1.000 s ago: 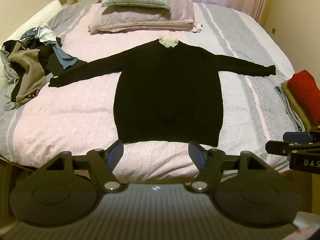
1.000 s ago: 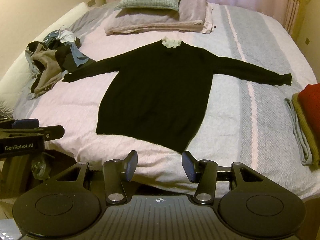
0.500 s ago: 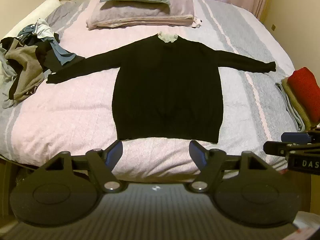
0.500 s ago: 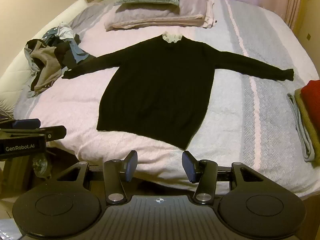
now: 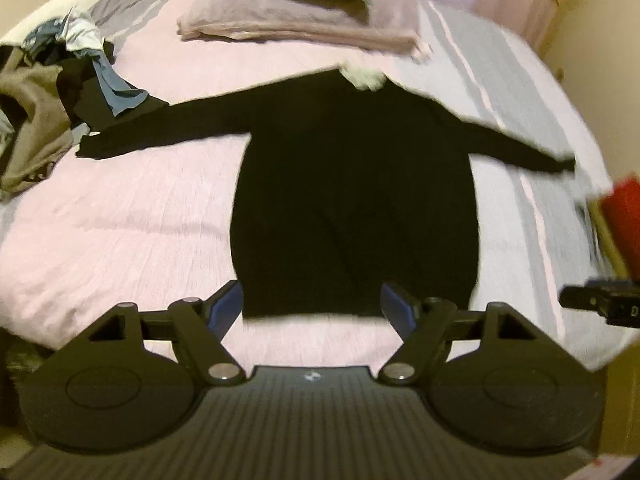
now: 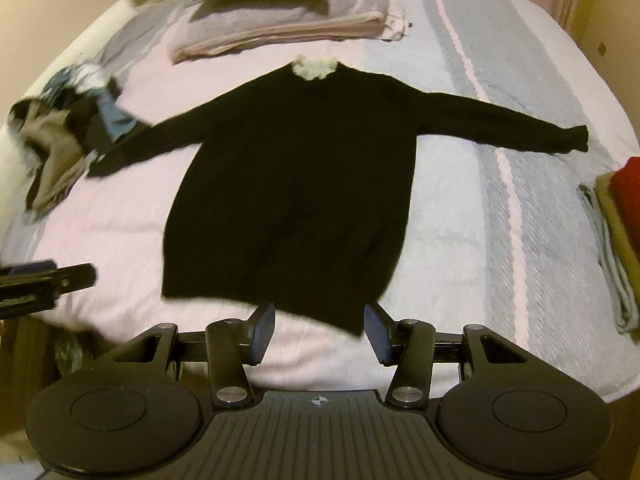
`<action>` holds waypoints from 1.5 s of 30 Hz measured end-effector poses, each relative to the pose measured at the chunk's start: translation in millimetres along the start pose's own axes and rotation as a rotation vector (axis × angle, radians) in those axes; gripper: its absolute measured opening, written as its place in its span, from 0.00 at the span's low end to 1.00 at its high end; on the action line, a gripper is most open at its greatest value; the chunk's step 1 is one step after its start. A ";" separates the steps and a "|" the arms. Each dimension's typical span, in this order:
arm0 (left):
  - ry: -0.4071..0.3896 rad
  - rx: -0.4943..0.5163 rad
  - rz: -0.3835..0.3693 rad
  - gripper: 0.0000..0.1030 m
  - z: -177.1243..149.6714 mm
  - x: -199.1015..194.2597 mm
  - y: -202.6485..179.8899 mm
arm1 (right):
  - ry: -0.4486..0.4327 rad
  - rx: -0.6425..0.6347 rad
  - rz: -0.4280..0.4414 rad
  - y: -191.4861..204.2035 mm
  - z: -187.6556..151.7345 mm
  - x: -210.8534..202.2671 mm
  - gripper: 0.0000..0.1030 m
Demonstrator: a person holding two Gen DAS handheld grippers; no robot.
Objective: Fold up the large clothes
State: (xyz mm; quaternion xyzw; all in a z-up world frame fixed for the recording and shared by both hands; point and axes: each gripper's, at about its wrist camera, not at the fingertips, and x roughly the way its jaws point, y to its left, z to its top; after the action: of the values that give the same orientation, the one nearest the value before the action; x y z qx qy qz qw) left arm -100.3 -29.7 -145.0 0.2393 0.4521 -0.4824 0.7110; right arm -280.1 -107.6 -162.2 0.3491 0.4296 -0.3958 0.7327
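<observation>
A black long-sleeved sweater (image 5: 352, 200) (image 6: 296, 192) with a white collar (image 5: 366, 76) (image 6: 316, 68) lies flat on the bed (image 5: 120, 240) (image 6: 500, 240), both sleeves spread out sideways. My left gripper (image 5: 311, 300) hovers just before the hem's left half; its jaws are opening and nothing is between them. Over the hem's right corner, my right gripper (image 6: 320, 320) stands open and holds nothing. Neither gripper touches the cloth. Both views are blurred by motion.
A heap of loose clothes (image 5: 36, 120) (image 6: 60, 148) lies at the left by the sleeve's cuff. Folded garments, red on top (image 5: 624, 216) (image 6: 624, 216), are stacked at the right edge. Pillows (image 5: 300, 12) (image 6: 280, 12) sit at the head.
Both grippers have come forward and down toward the sweater's hem, so the sweater looks larger. The left jaws stand slightly wider. The sweater has not moved.
</observation>
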 end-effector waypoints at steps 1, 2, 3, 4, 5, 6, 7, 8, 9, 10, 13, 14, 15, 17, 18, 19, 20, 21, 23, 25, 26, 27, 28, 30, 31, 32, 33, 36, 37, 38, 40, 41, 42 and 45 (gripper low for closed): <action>-0.007 -0.038 -0.008 0.71 8.7 14.2 18.4 | 0.003 0.029 -0.003 -4.3 13.3 13.8 0.45; -0.021 -0.078 -0.021 0.71 16.9 27.6 37.5 | 0.006 0.051 -0.006 -7.8 24.6 24.6 0.45; -0.034 -0.142 -0.030 0.71 27.3 47.6 64.3 | 0.004 0.074 -0.009 -13.2 38.0 36.6 0.45; -0.040 -0.199 -0.026 0.71 36.5 64.6 88.1 | -0.001 0.100 -0.021 -19.0 52.6 50.1 0.46; -0.059 -0.263 -0.030 0.71 46.2 85.1 116.1 | -0.005 0.121 -0.039 -25.3 66.4 62.4 0.45; -0.071 -0.318 -0.030 0.71 54.6 104.4 141.7 | -0.015 0.142 -0.062 -30.9 82.7 77.5 0.45; -0.083 -0.372 -0.027 0.70 63.0 123.3 166.3 | -0.026 0.157 -0.081 -36.0 95.3 89.2 0.45; -0.105 -0.433 -0.027 0.70 72.3 145.5 195.1 | -0.034 0.176 -0.109 -41.3 110.0 103.2 0.45; -0.117 -0.483 -0.015 0.69 80.9 164.7 219.3 | -0.043 0.193 -0.132 -46.5 122.7 115.7 0.45; -0.131 -0.536 0.000 0.68 88.6 183.6 243.3 | -0.053 0.208 -0.148 -51.7 133.6 127.0 0.45; -0.167 -0.729 0.016 0.65 106.2 236.0 317.6 | -0.068 0.248 -0.203 -68.5 161.5 159.7 0.45; -0.176 -0.804 0.025 0.64 110.0 253.3 341.2 | -0.066 0.261 -0.221 -71.1 168.5 169.3 0.45; -0.188 -0.855 0.027 0.64 112.6 265.3 359.2 | -0.063 0.272 -0.236 -72.9 173.1 176.8 0.45; -0.211 -0.927 0.046 0.63 119.1 292.6 392.8 | -0.053 0.287 -0.276 -79.8 183.9 194.8 0.45; -0.209 -0.950 0.054 0.61 119.8 303.4 403.2 | -0.048 0.288 -0.293 -81.9 186.8 201.3 0.45; -0.210 -0.970 0.052 0.58 121.5 315.4 413.9 | -0.040 0.290 -0.314 -85.8 190.4 209.6 0.45; -0.212 -0.984 0.060 0.55 122.4 325.0 421.7 | -0.031 0.294 -0.330 -87.8 192.2 215.9 0.45; -0.219 -0.995 0.066 0.52 122.4 331.4 425.9 | -0.022 0.298 -0.342 -89.8 195.0 222.5 0.45; -0.245 -0.986 0.071 0.51 125.3 343.3 433.4 | -0.008 0.307 -0.357 -95.1 198.2 233.2 0.45; -0.262 -0.984 0.079 0.46 128.8 351.5 435.1 | 0.005 0.309 -0.369 -100.0 199.7 242.0 0.45; -0.268 -0.988 0.082 0.43 130.4 355.2 436.2 | 0.010 0.307 -0.373 -101.4 200.0 245.6 0.45; -0.272 -0.998 0.087 0.34 131.7 358.4 437.2 | 0.015 0.304 -0.375 -102.7 200.2 248.8 0.45; -0.276 -1.009 0.092 0.21 132.5 359.5 435.9 | 0.020 0.302 -0.377 -106.0 200.5 252.1 0.45; -0.292 -1.013 0.096 0.07 138.4 358.8 433.4 | 0.021 0.302 -0.375 -111.1 200.2 255.8 0.45; -0.313 -0.992 0.115 0.06 143.1 353.4 427.6 | 0.019 0.304 -0.374 -114.3 200.4 257.4 0.45; -0.340 -0.941 0.137 0.06 151.4 345.1 417.1 | 0.018 0.308 -0.374 -117.1 201.2 257.7 0.45; -0.367 -0.874 0.152 0.06 160.6 332.9 404.3 | 0.015 0.311 -0.372 -119.1 202.9 257.5 0.45; -0.471 -0.585 0.130 0.06 196.9 291.4 340.4 | 0.001 0.332 -0.361 -139.6 204.1 258.4 0.45; -0.495 -0.489 0.096 0.06 207.2 279.5 314.0 | -0.003 0.343 -0.359 -146.8 205.1 258.9 0.45; -0.513 -0.386 0.041 0.06 217.4 267.7 280.8 | -0.007 0.355 -0.356 -155.1 206.7 259.6 0.45; -0.518 -0.246 -0.063 0.06 229.2 254.6 220.7 | -0.018 0.376 -0.350 -168.8 209.7 258.4 0.45; -0.504 -0.184 -0.131 0.06 231.9 252.0 187.1 | -0.027 0.384 -0.344 -177.0 211.5 256.9 0.45; -0.491 -0.134 -0.192 0.06 231.1 252.5 159.5 | -0.036 0.388 -0.338 -185.0 213.0 254.7 0.45; -0.387 0.040 -0.366 0.09 217.2 275.8 63.5 | -0.072 0.398 -0.337 -204.4 216.5 246.8 0.45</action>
State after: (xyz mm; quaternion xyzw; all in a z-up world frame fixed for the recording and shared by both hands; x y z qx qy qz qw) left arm 81.1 -301.3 -288.6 0.0707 0.3338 -0.6486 0.6803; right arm -305.1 -451.7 -337.1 0.3956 0.3692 -0.6010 0.5882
